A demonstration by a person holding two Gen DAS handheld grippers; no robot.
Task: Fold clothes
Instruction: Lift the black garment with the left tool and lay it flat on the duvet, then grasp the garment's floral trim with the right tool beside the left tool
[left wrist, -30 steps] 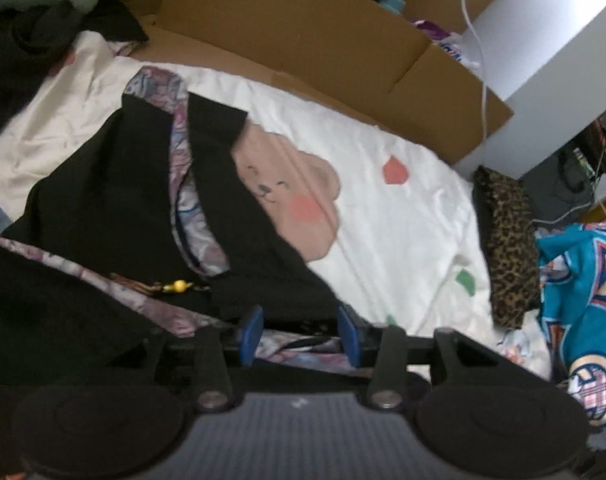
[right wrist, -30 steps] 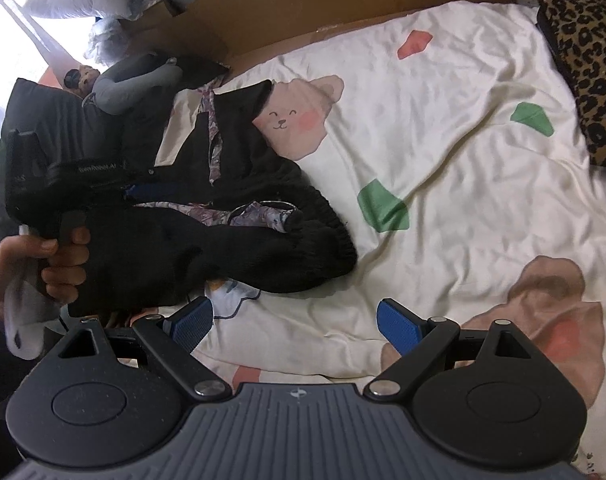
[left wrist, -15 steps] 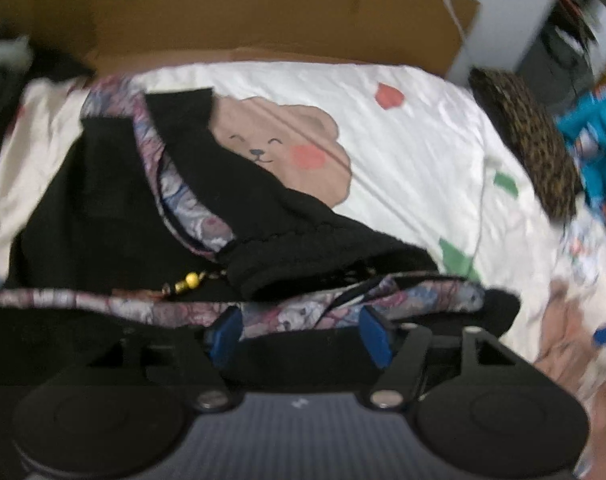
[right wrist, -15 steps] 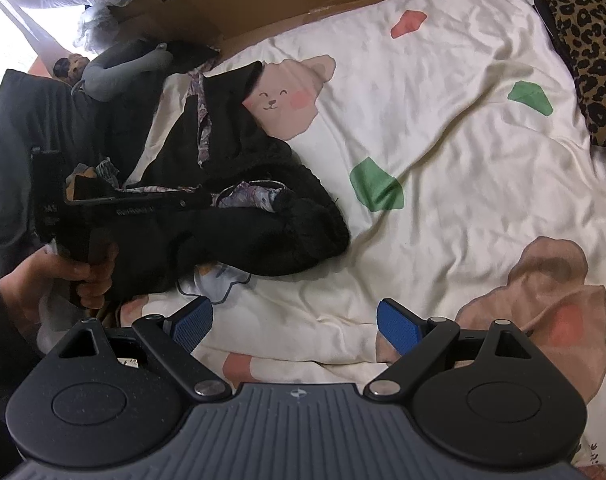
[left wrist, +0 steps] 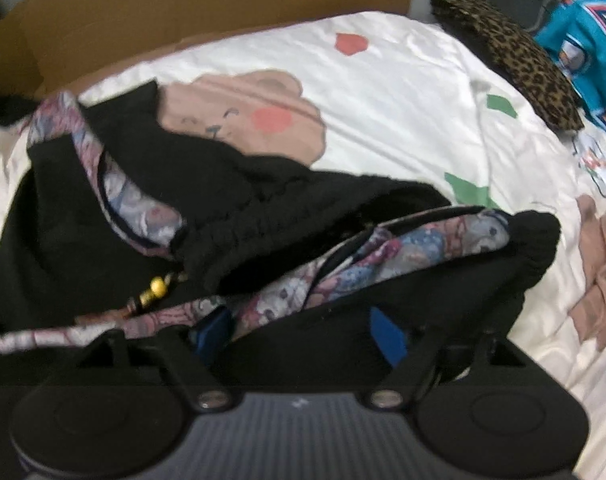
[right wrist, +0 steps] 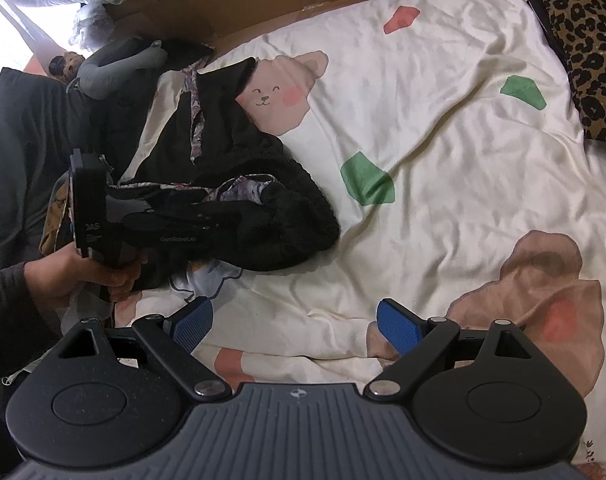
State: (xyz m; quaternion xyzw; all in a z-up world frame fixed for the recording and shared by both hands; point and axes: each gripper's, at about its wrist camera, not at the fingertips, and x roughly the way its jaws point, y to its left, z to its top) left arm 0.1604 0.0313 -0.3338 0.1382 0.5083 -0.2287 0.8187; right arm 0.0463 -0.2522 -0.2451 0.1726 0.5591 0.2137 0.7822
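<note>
A black garment (left wrist: 175, 208) with a floral paisley trim (left wrist: 403, 252) and a small yellow bead lies bunched on the cream bedsheet (left wrist: 403, 92). It shows in the right wrist view (right wrist: 271, 216) at the sheet's left side. My left gripper (left wrist: 299, 334) is open, its blue pads spread wide, with black fabric and trim lying between them. In the right wrist view the left gripper (right wrist: 207, 224) is pushed into the garment's near edge. My right gripper (right wrist: 295, 326) is open and empty, hovering above bare sheet to the right of the garment.
Brown cardboard (left wrist: 207, 12) stands behind the bed. A leopard-print cushion (right wrist: 583, 40) lies at the far right edge, with a turquoise printed cloth (left wrist: 591, 44) beyond it. A grey plush toy (right wrist: 119, 62) and dark bedding (right wrist: 27, 136) sit at the left.
The left gripper's jaws have spread from nearly shut to wide open, and it has swung right, carrying the garment's folded edge over. The right gripper has barely moved.
</note>
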